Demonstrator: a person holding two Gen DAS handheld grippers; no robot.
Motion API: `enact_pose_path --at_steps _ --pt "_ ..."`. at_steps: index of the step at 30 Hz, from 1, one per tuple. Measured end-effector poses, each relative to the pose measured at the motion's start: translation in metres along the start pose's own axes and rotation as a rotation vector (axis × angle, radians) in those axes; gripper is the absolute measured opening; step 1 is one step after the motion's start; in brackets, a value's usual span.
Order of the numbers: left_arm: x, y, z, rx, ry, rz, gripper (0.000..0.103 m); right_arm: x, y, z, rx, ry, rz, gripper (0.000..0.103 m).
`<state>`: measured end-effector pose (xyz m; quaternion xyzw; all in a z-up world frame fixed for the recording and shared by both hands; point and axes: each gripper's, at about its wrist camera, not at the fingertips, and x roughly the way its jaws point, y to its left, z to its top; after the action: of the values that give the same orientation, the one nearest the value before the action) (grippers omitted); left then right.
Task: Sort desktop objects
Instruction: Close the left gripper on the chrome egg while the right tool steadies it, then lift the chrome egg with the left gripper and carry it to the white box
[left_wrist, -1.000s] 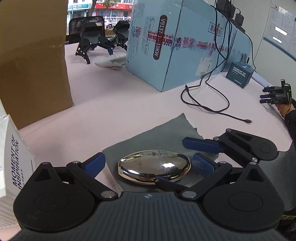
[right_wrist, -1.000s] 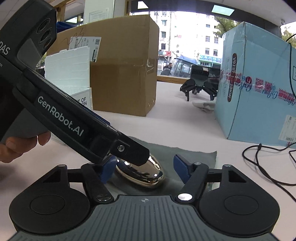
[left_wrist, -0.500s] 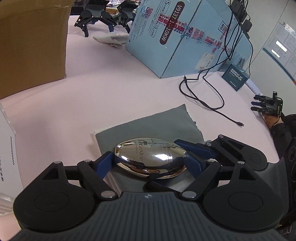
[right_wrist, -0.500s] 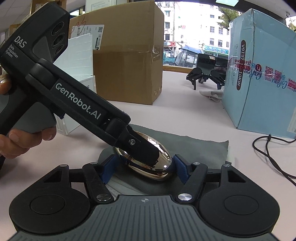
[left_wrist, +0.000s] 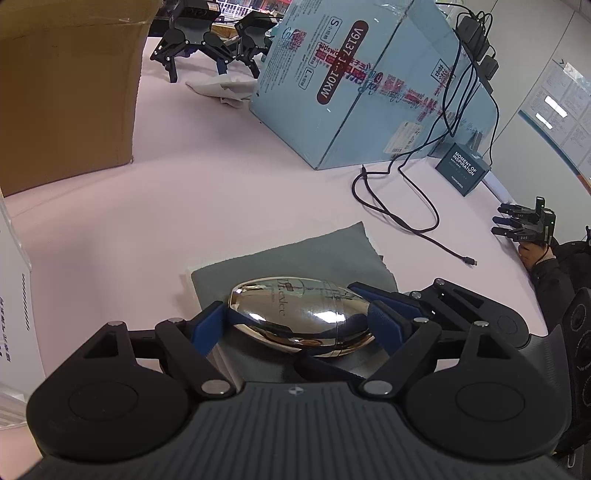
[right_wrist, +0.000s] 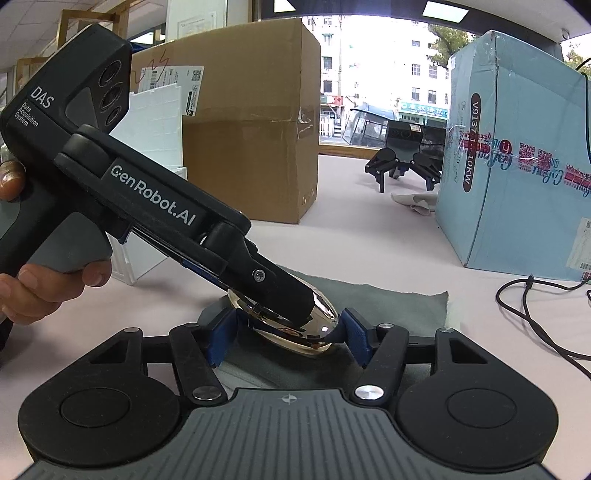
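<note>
A shiny silver egg-shaped case (left_wrist: 295, 317) sits at the near end of a grey cloth (left_wrist: 295, 258) on the pale pink table. My left gripper (left_wrist: 295, 323) is shut on the case, with a blue pad pressed on each end. In the right wrist view the left gripper (right_wrist: 291, 295) slants down from the left and covers most of the case (right_wrist: 321, 328). My right gripper (right_wrist: 286, 332) stands open, its blue pads close beside the case on either side. One right finger (left_wrist: 384, 295) shows behind the case's right end.
A brown cardboard box (left_wrist: 66, 92) stands back left and a light blue carton (left_wrist: 351, 81) back right. A black cable (left_wrist: 406, 214) loops past the cloth. A white box (left_wrist: 14, 295) is at the left edge. Another person's hand with a gripper (left_wrist: 528, 221) is far right.
My left gripper went from wide open around the case to shut on its two ends. Both views shifted and now look down on the table more. The right gripper's opening stayed about the same.
</note>
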<state>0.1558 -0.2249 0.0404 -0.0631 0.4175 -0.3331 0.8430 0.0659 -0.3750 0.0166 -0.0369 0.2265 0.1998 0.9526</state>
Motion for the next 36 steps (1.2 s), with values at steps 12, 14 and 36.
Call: enact_pose_path --at_steps 12,14,36 --pt "-0.051 -0.020 0.008 0.054 -0.137 -0.030 0.081 -0.032 0.006 0.019 0.018 -0.209 -0.003 0.059" --pt "-0.061 -0.024 0.009 0.062 -0.166 -0.039 0.081 -0.037 0.007 0.024 0.029 -0.244 -0.003 0.059" --pt "-0.236 0.039 -0.017 -0.007 -0.444 0.089 0.081 -0.018 0.131 0.109 -0.135 -0.404 0.171 0.058"
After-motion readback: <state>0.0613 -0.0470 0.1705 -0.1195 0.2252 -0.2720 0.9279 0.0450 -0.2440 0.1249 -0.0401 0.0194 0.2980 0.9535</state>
